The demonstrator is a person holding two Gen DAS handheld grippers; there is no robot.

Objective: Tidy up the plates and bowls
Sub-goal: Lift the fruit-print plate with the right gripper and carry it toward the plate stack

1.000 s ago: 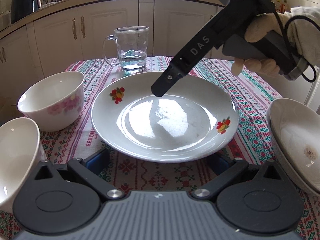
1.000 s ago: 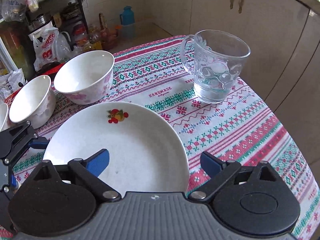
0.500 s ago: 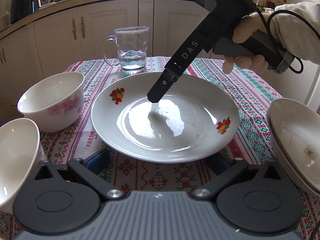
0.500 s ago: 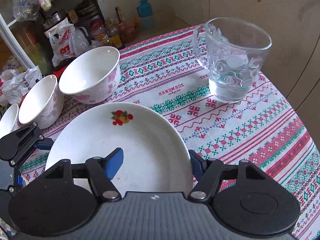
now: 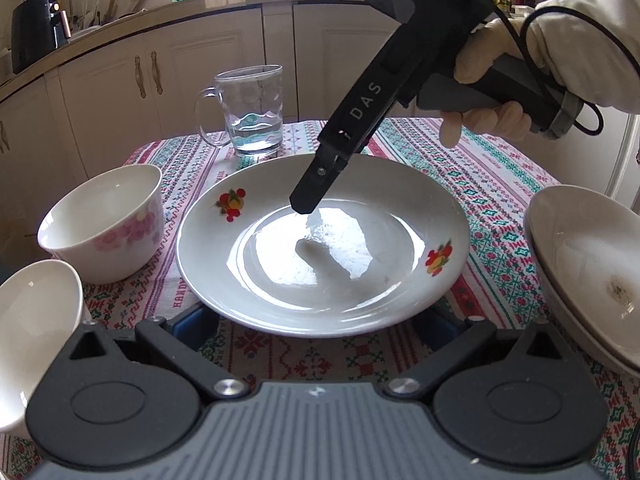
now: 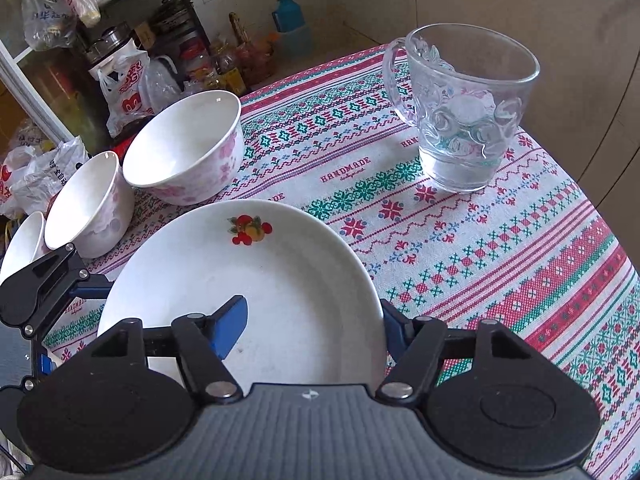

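White plate [image 5: 360, 300] w/ fruit decals is sitting flat at ctr of cloth-covered tabletop [image 5: 500, 184].

Surroundings: glass mug [image 5: 254, 112] is standing upright just beyond plate's far rim, handle pointing L in the left wrist view. Floral bowl [image 5: 104, 224] is standing close to plate's L side, not touching. Second bowl [image 5: 36, 320] is sitting near it, and third bowl [image 6: 22, 240] is showing only at frame edge. Shallow dish [image 5: 592, 264] is sitting R of plate, apparently stacked on another.

Obstructions: L tongs [image 5: 320, 320] are spread wide at plate's near rim, pads partly hidden under it, gripping nothing. R tongs [image 6: 308, 328], held by gloved hand [image 5: 488, 80], are angling down, partly spread and straddling plate's far rim: one finger over the well, appearing clear of the surface, the other outside the rim.

Contents: mug is holding a little water. Dish is showing a brown stain. Bowl interiors are showing plain white.
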